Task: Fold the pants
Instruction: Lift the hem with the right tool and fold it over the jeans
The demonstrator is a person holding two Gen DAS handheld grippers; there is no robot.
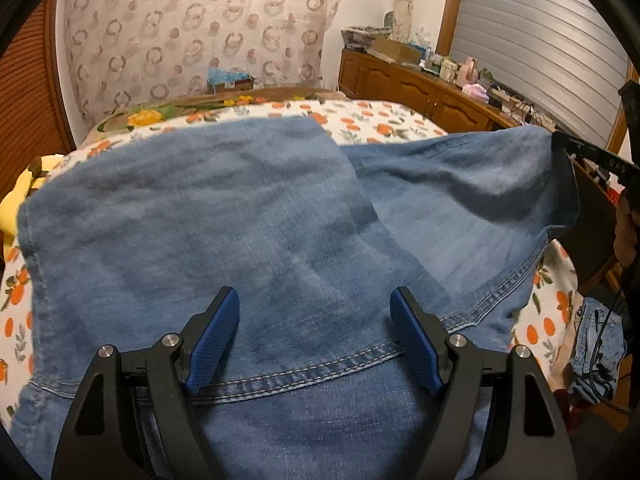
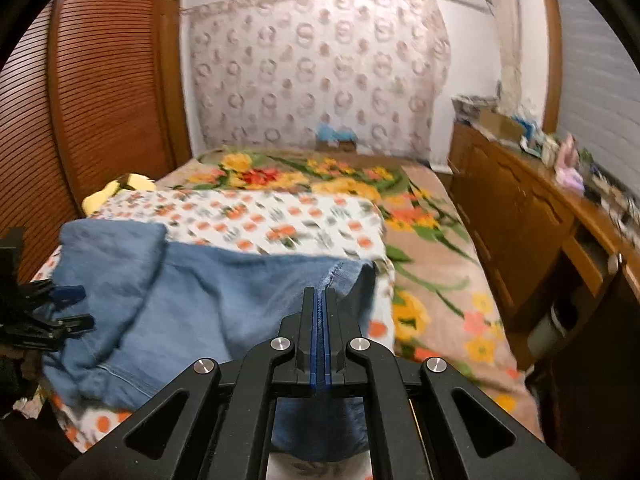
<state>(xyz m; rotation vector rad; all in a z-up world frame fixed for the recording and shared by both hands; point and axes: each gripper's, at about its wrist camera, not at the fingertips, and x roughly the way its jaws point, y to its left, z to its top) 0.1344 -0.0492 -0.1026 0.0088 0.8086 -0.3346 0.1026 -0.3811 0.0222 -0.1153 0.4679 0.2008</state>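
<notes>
Blue denim pants [image 1: 240, 232] lie spread on the bed, one part folded over the other. My left gripper [image 1: 314, 308] is open, its blue pads on either side of the denim just above a stitched seam [image 1: 320, 368]. My right gripper [image 2: 320, 300] is shut on an edge of the pants [image 2: 240, 296] and holds it lifted above the bed. In the left wrist view the right gripper [image 1: 560, 144] pinches the raised corner at the far right. In the right wrist view the left gripper [image 2: 70, 308] shows at the left edge over the denim.
The bed has a white sheet with orange print [image 2: 256, 216] over a floral blanket [image 2: 432, 280]. A wooden cabinet with clutter [image 2: 520, 208] runs along the right. A louvered wooden door [image 2: 100, 100] stands left. A yellow cloth [image 1: 16, 204] lies at the bed's left edge.
</notes>
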